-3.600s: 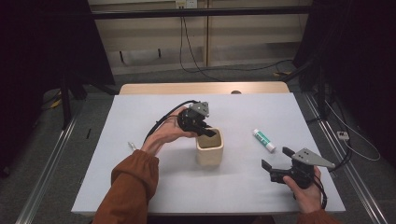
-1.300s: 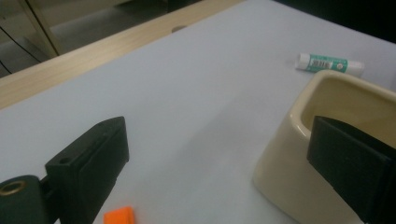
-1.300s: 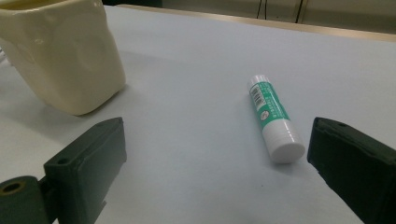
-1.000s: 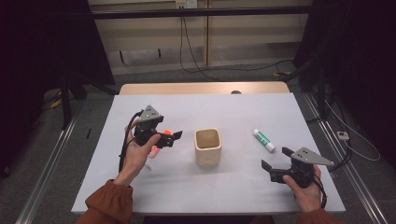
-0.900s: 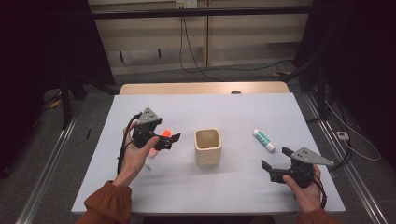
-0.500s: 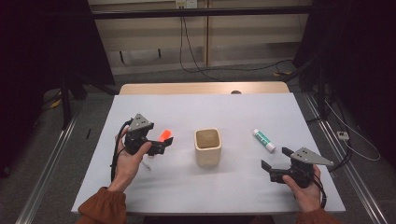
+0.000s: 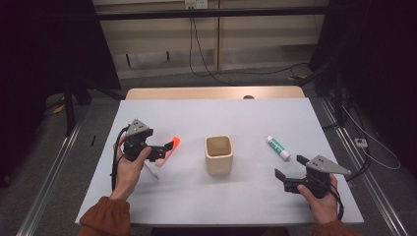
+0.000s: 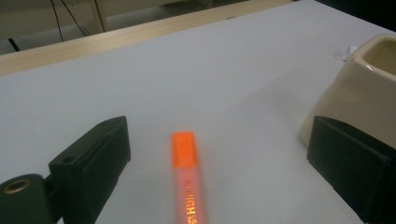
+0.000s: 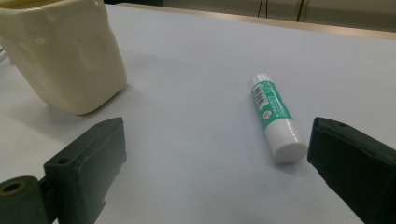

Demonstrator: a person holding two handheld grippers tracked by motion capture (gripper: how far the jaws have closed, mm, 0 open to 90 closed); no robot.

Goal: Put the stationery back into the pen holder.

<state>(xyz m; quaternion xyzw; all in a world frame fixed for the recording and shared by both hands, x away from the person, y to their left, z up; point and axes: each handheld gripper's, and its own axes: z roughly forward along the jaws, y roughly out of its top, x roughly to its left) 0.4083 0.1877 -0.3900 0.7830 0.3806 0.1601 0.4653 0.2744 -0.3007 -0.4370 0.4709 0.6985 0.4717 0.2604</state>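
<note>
An orange highlighter point(image 8: 187, 184) lies flat on the white table, its cap point(image 7: 174, 142) pointing toward the cream cup point(image 7: 218, 155). My left gripper point(image 8: 219, 137) stands open around it, one jaw on each side and neither touching it. In the high view the left gripper point(image 7: 161, 151) is at the table's left, held low in a hand. My right gripper point(image 7: 286, 178) is open near the front right edge. A green-and-white glue stick point(image 9: 274, 116) lies just ahead of its jaws with nothing between them.
The cream cup point(image 9: 65, 51) stands upright mid-table, between the two grippers. A thin white stick point(image 7: 151, 171) lies by the left hand. The glue stick point(image 7: 278, 148) is right of the cup. The table's wooden far edge point(image 7: 211, 92) runs along the back.
The left gripper went from the cup out to the left with the orange highlighter, sank toward the table and opened; the highlighter now lies on the table. The right gripper has not moved.
</note>
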